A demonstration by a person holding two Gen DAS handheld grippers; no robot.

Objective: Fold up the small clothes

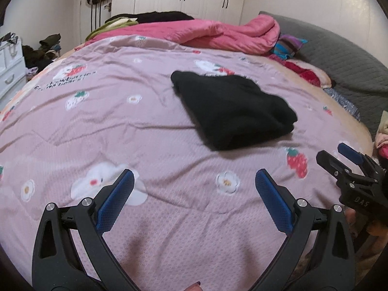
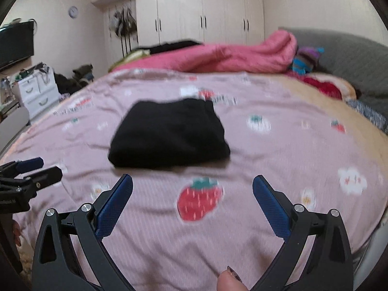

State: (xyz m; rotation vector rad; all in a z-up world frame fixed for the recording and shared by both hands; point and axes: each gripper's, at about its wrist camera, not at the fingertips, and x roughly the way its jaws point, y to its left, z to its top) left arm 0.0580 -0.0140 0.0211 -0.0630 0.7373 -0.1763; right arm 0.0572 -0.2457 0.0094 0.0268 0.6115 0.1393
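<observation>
A black garment [image 1: 232, 109] lies folded into a compact block on the pink strawberry-print bedspread [image 1: 109, 126]. It also shows in the right wrist view [image 2: 169, 135], blurred. My left gripper [image 1: 194, 179] is open and empty, held above the bedspread short of the garment and to its left. My right gripper [image 2: 192, 184] is open and empty, just short of the garment's near edge. The right gripper also shows at the right edge of the left wrist view [image 1: 339, 155], and the left gripper at the left edge of the right wrist view [image 2: 36, 167].
A crumpled pink quilt [image 1: 218, 32] and dark clothes lie along the bed's far side. A grey padded headboard [image 1: 339, 58] curves at the right, with striped and red fabrics beside it. White drawers [image 2: 38, 94] and white wardrobes [image 2: 198, 12] stand beyond the bed.
</observation>
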